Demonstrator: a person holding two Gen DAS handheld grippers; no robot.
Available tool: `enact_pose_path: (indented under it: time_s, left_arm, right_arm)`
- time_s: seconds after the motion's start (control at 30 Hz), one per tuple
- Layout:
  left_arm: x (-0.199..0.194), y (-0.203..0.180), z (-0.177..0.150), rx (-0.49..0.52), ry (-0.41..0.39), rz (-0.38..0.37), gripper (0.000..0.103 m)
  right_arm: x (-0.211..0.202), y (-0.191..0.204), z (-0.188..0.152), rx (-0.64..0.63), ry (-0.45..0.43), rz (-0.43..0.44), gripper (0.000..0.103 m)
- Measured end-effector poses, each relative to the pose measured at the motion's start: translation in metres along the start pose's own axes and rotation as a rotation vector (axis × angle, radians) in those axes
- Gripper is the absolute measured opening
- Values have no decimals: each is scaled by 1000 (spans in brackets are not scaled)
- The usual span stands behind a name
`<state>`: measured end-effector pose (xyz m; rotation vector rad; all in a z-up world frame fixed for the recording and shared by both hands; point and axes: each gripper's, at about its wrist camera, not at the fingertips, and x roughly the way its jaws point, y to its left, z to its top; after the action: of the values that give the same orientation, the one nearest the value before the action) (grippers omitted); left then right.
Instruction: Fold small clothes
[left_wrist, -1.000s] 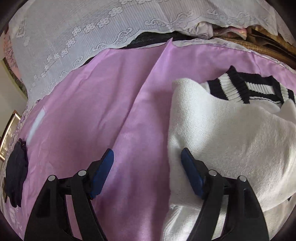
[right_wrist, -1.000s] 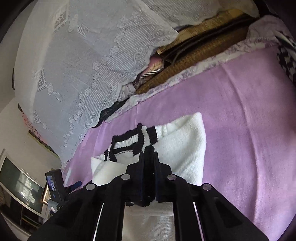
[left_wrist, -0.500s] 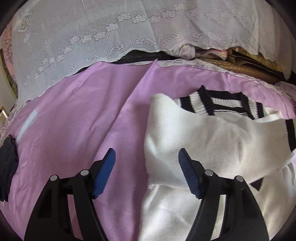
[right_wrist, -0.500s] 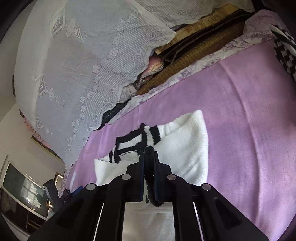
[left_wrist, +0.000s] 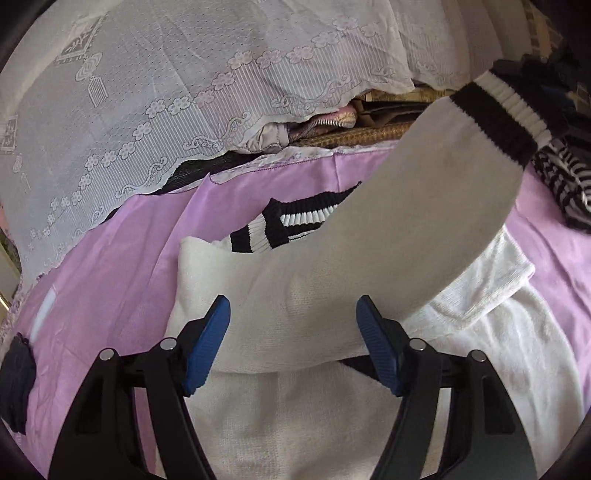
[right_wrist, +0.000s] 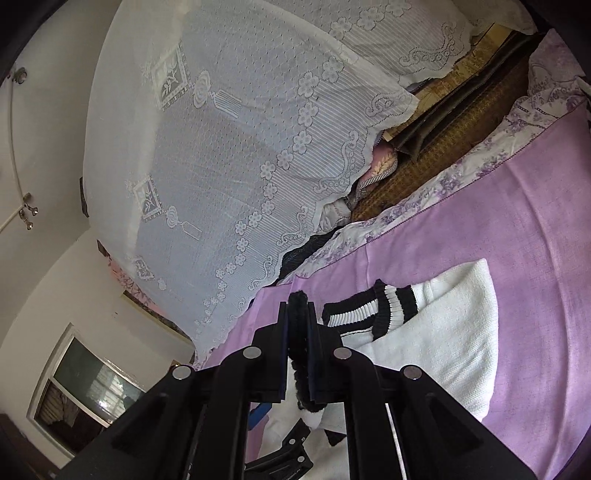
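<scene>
While the white knit sweater (left_wrist: 306, 317) lies spread on the purple bedsheet (left_wrist: 122, 258), we see our left gripper (left_wrist: 291, 343) hovering over its folded upper part, blue pads (left_wrist: 207, 343) standing well apart with nothing clamped between them; its jaws have just been closing a little, though only loose fabric lies below the gap. One sleeve (left_wrist: 424, 221) of the sweater is lifted off the bed and stretches up toward the upper right of the left wrist view, ending in a black-and-white striped cuff (left_wrist: 498, 114). Beneath it, the black-and-white ribbed collar (left_wrist: 288, 225) rests flat near the far edge of the sheet.

In the right wrist view our right gripper (right_wrist: 300, 314) is fully closed, its pads pinching the dark edge of that cuff (right_wrist: 300, 332), which bulges out above and below the jaws. Past it we see the sweater's body (right_wrist: 443, 350) on the sheet (right_wrist: 517, 221), collar (right_wrist: 373, 314) pointing toward the bed's far side.

A white lace curtain (left_wrist: 184, 92) hangs behind the bed. A striped black-and-white garment (left_wrist: 565, 184) lies at the right edge of the left view, and a dark cloth (left_wrist: 14, 384) sits at the left edge of the sheet.
</scene>
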<state>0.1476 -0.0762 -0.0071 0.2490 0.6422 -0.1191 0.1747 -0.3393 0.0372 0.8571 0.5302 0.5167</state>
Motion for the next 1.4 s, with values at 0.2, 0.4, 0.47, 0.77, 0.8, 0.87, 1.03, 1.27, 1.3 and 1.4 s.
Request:
enact_pose_path:
  time_s: [0.2,0.4,0.47,0.77,0.8,0.87,1.03,1.27,1.3,1.4]
  left_arm:
    - [-23,-26,-12,106,-31,-59,71]
    - [21,4,9,-61,45,161,71]
    - [32,20,9,-94,64,253,71]
    - [27,57,-9,-196,76,209,72]
    - [20,49,-9,-157,42,183,72]
    - [11,25,-6,-63,-13,172,72]
    - [7,-12,-1,49,-53,160,72]
    - [-40,4,-21,-72,-68,-91,60]
    - [-45,0,-24,-56,-64,-154,60]
    - [-42,-13,-23,-5,-46,-279,53]
  right_arm:
    - [1,4,5,-3,5,46,9]
    - [0,18,-1,-46,23,65,9]
    - [6,17,-5,-49,40,62,9]
    - [20,13,-13,-57,76,30,9]
    - [20,14,-13,-56,73,33,9]
    - [18,14,-12,-55,70,41,9]
    - [16,28,-9,-81,62,66,9]
    - [41,66,4,-112,105,77,9]
    - [45,73,4,-123,113,78,9]
    - [52,91,4,-154,133,77,9]
